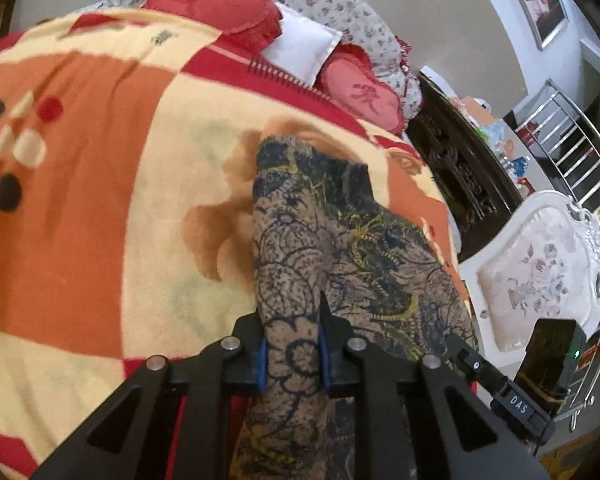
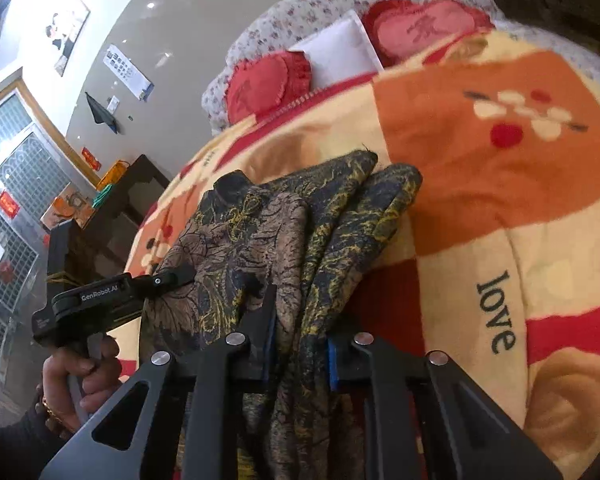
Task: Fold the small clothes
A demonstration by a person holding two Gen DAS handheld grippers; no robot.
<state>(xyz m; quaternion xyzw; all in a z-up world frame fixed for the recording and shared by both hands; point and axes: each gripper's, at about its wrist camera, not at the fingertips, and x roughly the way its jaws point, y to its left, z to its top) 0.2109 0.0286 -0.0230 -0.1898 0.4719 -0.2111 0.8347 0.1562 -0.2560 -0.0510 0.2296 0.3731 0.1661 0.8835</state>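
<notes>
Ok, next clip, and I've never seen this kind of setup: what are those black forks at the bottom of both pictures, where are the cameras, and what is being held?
There is no robot here. A person holds a hand-held two-finger gripper in each hand, and a fisheye camera on each looks forward along its fingers, so the black forks are the grippers themselves. One picture is from the left gripper, the other from the right gripper. Both are closed on the same dark patterned garment, which is draped over a red, orange and cream blanket on a bed. In the right view you also see the person's left hand gripping the other tool's handle. Behind lie red heart-shaped cushions and a white pillow.
</notes>
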